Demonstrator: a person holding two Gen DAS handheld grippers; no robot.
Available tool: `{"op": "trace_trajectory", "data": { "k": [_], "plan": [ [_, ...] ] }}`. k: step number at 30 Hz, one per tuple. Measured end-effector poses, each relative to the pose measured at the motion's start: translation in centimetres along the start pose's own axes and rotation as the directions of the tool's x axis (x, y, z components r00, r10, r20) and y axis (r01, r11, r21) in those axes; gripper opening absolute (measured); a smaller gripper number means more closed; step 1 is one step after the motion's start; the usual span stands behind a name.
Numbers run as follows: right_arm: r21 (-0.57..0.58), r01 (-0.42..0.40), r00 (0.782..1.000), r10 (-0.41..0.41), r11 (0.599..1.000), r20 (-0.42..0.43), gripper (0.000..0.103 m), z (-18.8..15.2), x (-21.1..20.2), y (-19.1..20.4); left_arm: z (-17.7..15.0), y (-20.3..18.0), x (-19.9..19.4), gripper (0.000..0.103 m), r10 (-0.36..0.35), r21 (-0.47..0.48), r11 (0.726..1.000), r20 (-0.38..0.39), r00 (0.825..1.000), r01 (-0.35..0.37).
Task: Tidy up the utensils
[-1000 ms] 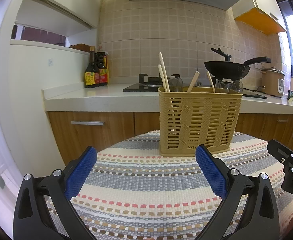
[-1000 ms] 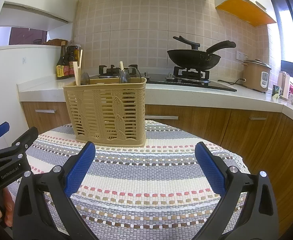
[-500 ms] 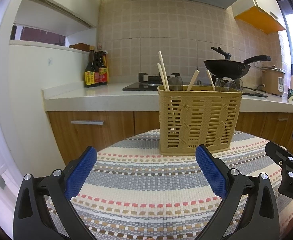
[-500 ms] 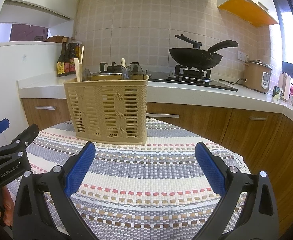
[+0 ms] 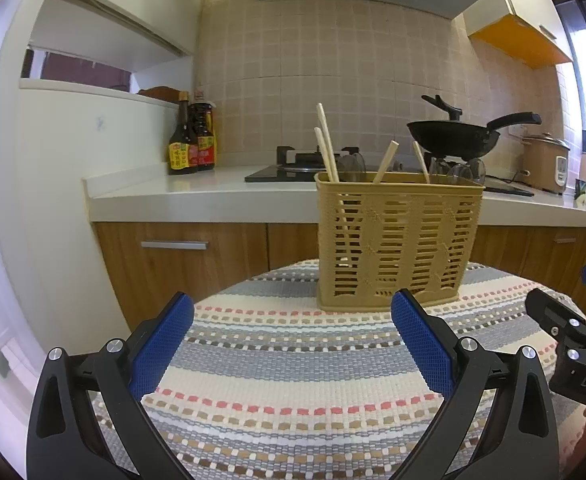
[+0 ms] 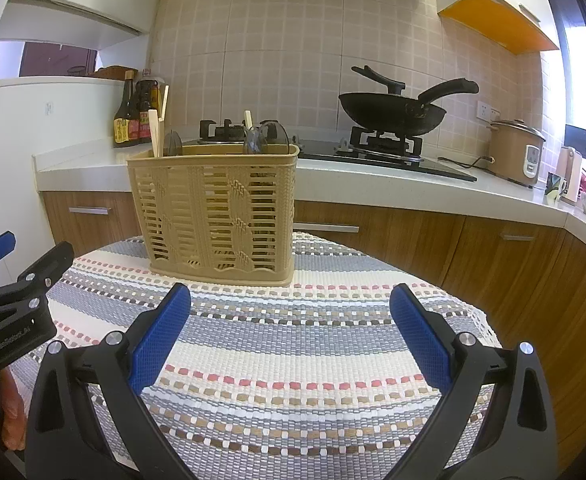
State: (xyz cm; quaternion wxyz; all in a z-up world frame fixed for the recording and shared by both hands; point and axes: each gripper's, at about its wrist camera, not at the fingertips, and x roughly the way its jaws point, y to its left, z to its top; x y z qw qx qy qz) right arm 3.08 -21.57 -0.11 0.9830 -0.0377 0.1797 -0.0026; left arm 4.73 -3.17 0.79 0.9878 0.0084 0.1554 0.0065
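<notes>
Two open tools (image 5: 293, 336) (image 6: 291, 328) face the basket (image 6: 217, 212); wok (image 6: 393, 110) behind.

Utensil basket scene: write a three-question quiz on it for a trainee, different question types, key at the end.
1. True or false: the basket stands upright on the striped cloth.
2. Multiple choice: what sits on the stove burner? A) a kettle B) a black wok C) a steel pot
3. Fill in: the left claw and the right claw are both ____ and hold nothing.

Key:
1. True
2. B
3. open
</notes>
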Motion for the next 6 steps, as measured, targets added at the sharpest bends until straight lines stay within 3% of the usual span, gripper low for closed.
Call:
{"op": "trace_trajectory", "data": {
  "k": [6],
  "plan": [
    [-0.004,0.003,1.0,-0.003,1.0,-0.002,0.095,-0.06,-0.02,0.05,-0.12,-0.17,0.6,0.096,-0.043,0.004,0.999,-0.046,0.998,0.043]
  ]
}}
